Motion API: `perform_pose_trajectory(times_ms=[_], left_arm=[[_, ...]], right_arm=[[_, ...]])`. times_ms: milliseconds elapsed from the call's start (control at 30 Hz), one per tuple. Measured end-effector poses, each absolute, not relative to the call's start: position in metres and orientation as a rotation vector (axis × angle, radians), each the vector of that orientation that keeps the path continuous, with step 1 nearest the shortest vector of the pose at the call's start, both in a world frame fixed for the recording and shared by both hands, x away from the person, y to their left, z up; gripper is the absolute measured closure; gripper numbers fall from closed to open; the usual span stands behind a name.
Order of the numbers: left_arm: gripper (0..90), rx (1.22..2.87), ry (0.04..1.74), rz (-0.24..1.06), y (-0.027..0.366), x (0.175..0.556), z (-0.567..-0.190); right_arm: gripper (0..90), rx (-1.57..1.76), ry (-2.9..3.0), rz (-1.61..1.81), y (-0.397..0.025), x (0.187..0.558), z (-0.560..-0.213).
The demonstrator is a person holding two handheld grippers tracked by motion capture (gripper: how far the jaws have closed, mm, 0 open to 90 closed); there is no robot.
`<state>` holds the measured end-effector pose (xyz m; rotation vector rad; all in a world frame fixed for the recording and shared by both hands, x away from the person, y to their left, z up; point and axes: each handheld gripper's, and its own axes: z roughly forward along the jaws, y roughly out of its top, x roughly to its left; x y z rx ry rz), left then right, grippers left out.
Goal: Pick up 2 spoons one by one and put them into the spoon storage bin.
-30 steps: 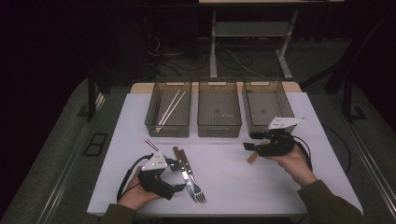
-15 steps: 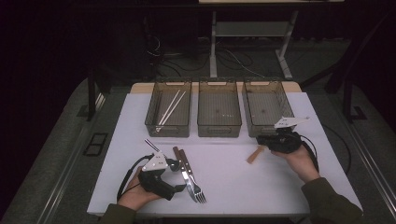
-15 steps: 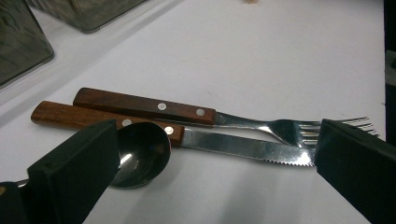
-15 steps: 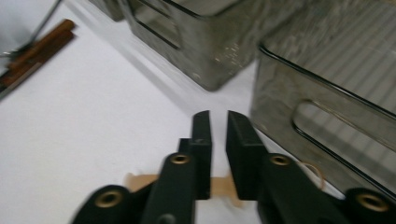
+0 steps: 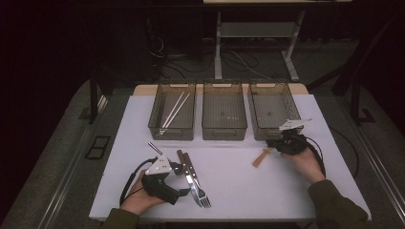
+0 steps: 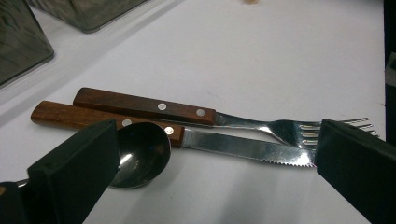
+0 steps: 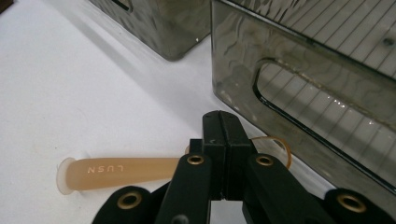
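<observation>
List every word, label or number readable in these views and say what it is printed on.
"NSUL", as it reads in the right gripper view, pale letters, perhaps seen upside down: on the translucent amber plastic handle lying on the white table.
Nothing else bears readable text.

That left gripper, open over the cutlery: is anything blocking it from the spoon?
Nothing visible does. The left gripper is open, and the spoon lies on the table just ahead of its fingers. The knife and fork lie beyond it; the spoon's bowl touches the knife's handle.
</observation>
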<state>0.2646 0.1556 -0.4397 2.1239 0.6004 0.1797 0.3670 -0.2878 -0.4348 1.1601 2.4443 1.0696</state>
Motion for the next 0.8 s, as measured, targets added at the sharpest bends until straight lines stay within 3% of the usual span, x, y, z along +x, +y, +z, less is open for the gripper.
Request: perform_pose_trajectory(times_ms=[800], left_arm=[[0.0, 2.128, 0.602, 0.17, 0.155, 0.265, -0.441]], right_arm=[[89.8, 1.115, 2.502, 0.934, -0.277, 0.371, -0.447]])
